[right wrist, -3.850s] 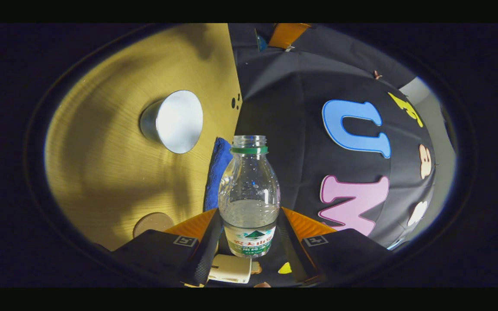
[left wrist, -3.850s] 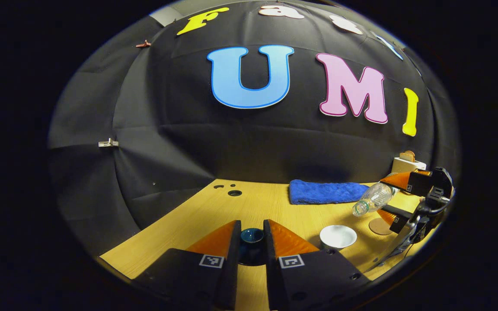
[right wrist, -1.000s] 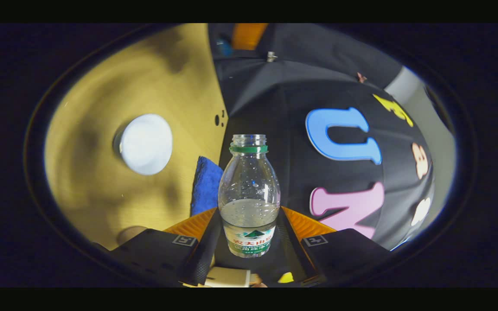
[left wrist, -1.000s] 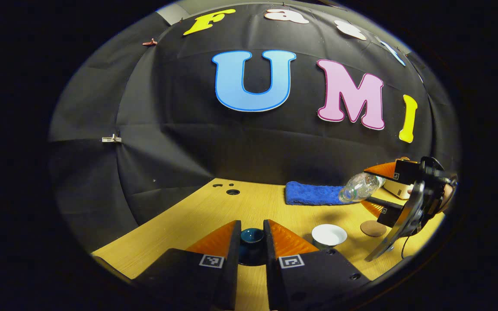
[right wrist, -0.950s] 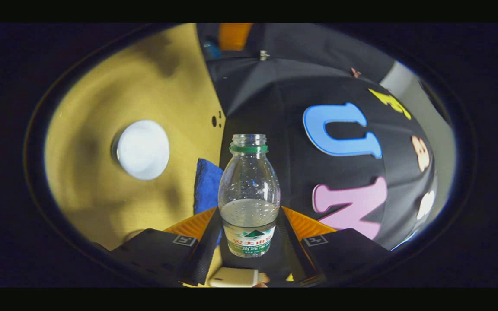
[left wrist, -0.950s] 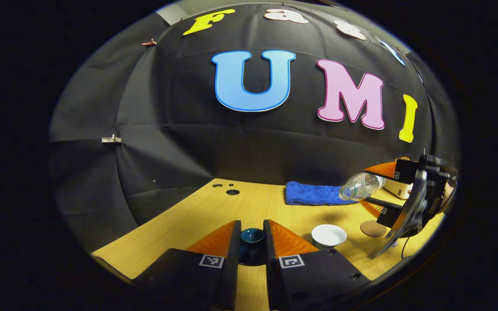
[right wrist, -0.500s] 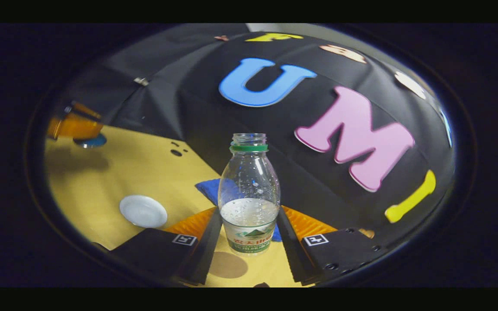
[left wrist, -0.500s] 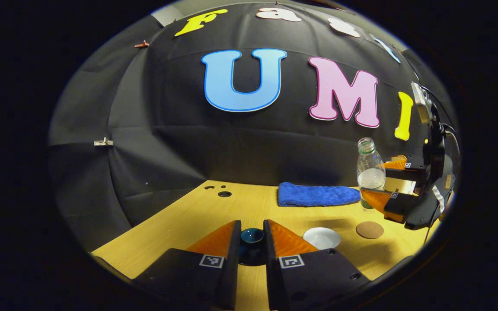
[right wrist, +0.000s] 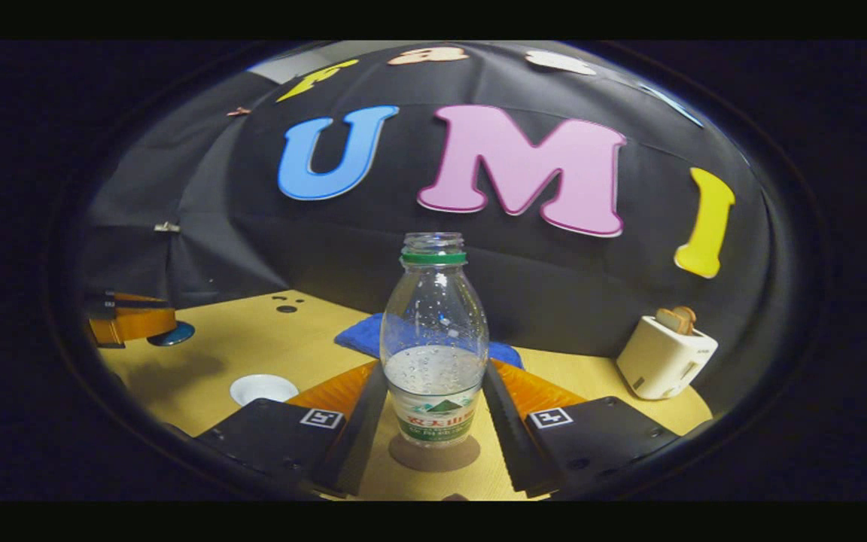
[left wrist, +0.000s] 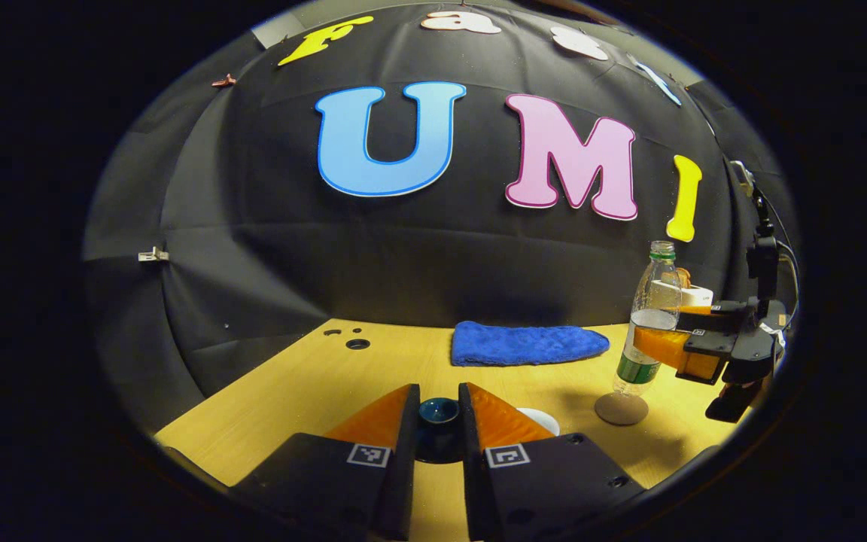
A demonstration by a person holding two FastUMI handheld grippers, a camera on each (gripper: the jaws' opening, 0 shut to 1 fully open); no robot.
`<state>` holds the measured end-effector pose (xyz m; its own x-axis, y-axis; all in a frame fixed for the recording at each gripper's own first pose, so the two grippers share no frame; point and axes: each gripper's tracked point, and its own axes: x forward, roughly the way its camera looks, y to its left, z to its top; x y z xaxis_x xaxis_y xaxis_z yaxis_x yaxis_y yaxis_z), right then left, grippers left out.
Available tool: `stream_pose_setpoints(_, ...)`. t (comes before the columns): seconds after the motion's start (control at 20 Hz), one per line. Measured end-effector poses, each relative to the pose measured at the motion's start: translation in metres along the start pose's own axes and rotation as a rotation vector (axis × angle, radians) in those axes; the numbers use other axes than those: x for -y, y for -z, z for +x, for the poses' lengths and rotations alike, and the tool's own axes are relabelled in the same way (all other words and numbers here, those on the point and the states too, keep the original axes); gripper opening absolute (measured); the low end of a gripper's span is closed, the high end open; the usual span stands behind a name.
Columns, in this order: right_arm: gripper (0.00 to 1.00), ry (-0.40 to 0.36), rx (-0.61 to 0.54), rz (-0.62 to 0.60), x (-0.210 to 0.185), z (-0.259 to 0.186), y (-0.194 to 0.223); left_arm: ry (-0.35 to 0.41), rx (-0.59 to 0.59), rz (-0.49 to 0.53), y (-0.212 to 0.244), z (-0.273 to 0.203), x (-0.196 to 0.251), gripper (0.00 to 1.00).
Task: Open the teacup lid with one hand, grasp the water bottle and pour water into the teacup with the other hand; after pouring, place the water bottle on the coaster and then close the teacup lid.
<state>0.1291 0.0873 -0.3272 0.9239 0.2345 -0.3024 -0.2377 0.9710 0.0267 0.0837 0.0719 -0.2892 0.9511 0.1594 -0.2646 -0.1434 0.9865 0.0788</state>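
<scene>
The right gripper (right wrist: 433, 410) has its two fingers squeezed tight on the water bottle (right wrist: 433, 331), one on each side, down low by the label; the bottle stands straight up, has no cap on, and is partly full of water; its bottom sits right at the round brown coaster (right wrist: 433, 454), though I cannot tell if it is touching or just above it; in the left gripper view the same bottle (left wrist: 648, 324) stands over the coaster (left wrist: 621, 409) with the right gripper (left wrist: 685, 346) gripping it from the side.

The left gripper (left wrist: 439, 421) is closed snug on the dark blue teacup lid (left wrist: 439, 412), a finger on each side of its knob, held up off the wooden table (left wrist: 313, 380); the white teacup (right wrist: 263, 389) sits open on the table, between the two grippers; in the left gripper view it (left wrist: 540, 419) peeks out just beside the finger.

Farther back a blue towel (left wrist: 525, 343) lies by the black wall; a small white toaster (right wrist: 664, 356) with toast in it stands off to the right.
</scene>
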Motion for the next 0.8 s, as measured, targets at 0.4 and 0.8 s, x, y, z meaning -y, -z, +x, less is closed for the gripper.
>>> stream_pose_setpoints(0.4,0.75,0.015,-0.038,0.144,0.010,-0.003,0.023,0.034,-0.005,-0.001,0.001,0.006,0.020,0.31)
stream_pose_setpoints(0.8,0.78,0.017,-0.074,0.165,0.007,0.006,0.036,0.033,-0.008,-0.007,0.002,0.004,0.022,0.35)
